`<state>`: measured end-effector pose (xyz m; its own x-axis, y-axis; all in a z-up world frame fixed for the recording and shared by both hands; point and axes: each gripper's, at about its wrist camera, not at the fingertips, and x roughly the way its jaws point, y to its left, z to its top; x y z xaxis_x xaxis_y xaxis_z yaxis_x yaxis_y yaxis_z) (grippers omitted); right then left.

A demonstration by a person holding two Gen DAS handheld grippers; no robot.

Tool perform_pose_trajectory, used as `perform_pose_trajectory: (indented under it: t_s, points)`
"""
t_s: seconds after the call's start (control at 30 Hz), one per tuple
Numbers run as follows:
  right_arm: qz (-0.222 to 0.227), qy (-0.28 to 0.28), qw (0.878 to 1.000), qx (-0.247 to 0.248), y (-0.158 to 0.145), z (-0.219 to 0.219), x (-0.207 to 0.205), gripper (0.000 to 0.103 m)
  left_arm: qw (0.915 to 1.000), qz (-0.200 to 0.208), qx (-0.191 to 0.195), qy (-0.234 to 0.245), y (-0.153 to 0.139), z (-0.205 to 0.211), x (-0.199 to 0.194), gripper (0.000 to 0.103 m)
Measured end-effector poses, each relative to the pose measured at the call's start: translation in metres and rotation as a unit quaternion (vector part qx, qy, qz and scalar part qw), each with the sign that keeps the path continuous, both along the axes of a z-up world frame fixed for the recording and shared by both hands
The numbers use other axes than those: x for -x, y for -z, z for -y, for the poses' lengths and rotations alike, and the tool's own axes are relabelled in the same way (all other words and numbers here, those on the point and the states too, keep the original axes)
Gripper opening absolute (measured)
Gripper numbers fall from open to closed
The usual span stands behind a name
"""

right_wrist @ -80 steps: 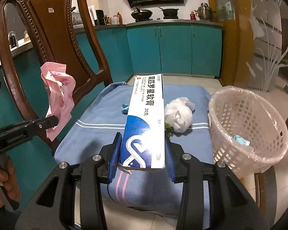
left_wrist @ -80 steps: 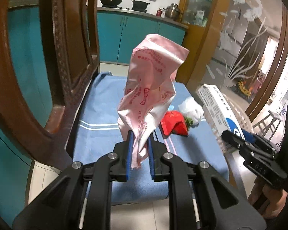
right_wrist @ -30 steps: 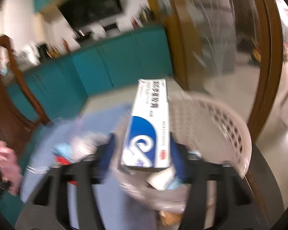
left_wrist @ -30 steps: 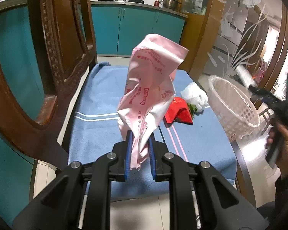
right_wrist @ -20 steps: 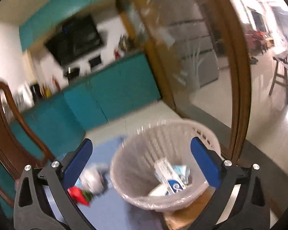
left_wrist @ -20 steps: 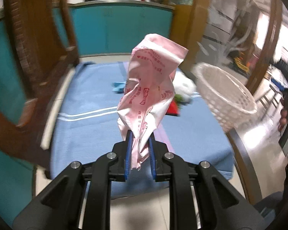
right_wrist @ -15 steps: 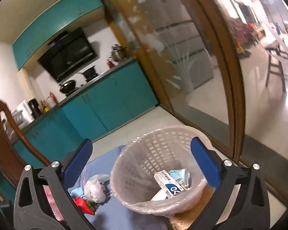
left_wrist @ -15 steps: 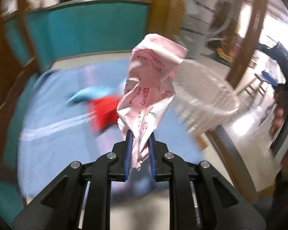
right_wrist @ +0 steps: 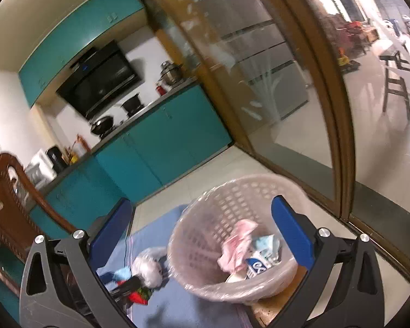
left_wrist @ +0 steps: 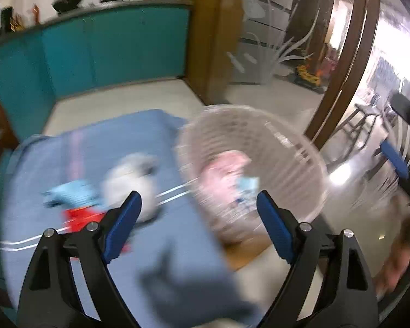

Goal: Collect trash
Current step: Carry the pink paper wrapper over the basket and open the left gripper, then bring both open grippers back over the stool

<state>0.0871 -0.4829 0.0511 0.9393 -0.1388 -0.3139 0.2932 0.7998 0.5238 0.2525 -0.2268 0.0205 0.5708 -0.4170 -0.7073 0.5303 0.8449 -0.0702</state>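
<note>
The pale plastic basket (left_wrist: 284,142) stands at the right end of the blue cloth (left_wrist: 101,142). The crumpled pink wrapper (left_wrist: 224,172) lies inside it, next to the blue-and-white box (right_wrist: 255,268). My left gripper (left_wrist: 197,195) hovers over the basket's near left rim; its jaws are opening and nothing is between them. My right gripper (right_wrist: 201,199) stands open and empty above and in front of the basket (right_wrist: 232,188), in which the pink wrapper (right_wrist: 237,246) shows. A white bag (left_wrist: 131,180), a blue scrap (left_wrist: 71,194) and a red wrapper (left_wrist: 82,218) lie on the cloth to the left.
A carved wooden chair (right_wrist: 8,205) stands at the left. Teal cabinets (right_wrist: 161,147) run behind, and a glass sliding door (right_wrist: 273,82) closes off the right. The left view is blurred by motion. A hand (left_wrist: 396,262) holds the right gripper at that view's right edge.
My left gripper swung right to the basket and let go of the pink wrapper, which now lies in the basket. My right gripper let go of the box into the basket, rose, and stays open.
</note>
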Motion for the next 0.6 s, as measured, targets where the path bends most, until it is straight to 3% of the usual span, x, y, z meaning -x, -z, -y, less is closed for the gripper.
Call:
perform_pose_trajectory:
  t_s: [0.17, 0.3, 0.4, 0.5, 0.6]
  points:
    - [-0.029, -0.071, 0.994, 0.076, -0.001, -0.066, -0.016, 0.100, 0.9948, 0.050, 0.018, -0.087, -0.018, -0.117, 0.042, 0.094]
    - [-0.068, -0.143, 0.981, 0.113, 0.010, -0.120, -0.027, 0.100, 0.9886, 0.071, 0.050, -0.123, -0.023, -0.175, 0.068, 0.096]
    - [-0.105, -0.184, 0.965, 0.158, 0.021, -0.163, -0.031, 0.100, 0.9842, 0.081, 0.061, -0.145, -0.016, -0.197, 0.071, 0.098]
    - [-0.124, -0.200, 0.954, 0.185, 0.031, -0.186, -0.028, 0.100, 0.9856, 0.069, 0.056, -0.144, 0.000, -0.203, 0.063, 0.098]
    - [-0.131, -0.201, 0.953, 0.183, 0.037, -0.194, -0.029, 0.100, 0.9875, 0.059, 0.045, -0.139, 0.011, -0.201, 0.060, 0.098]
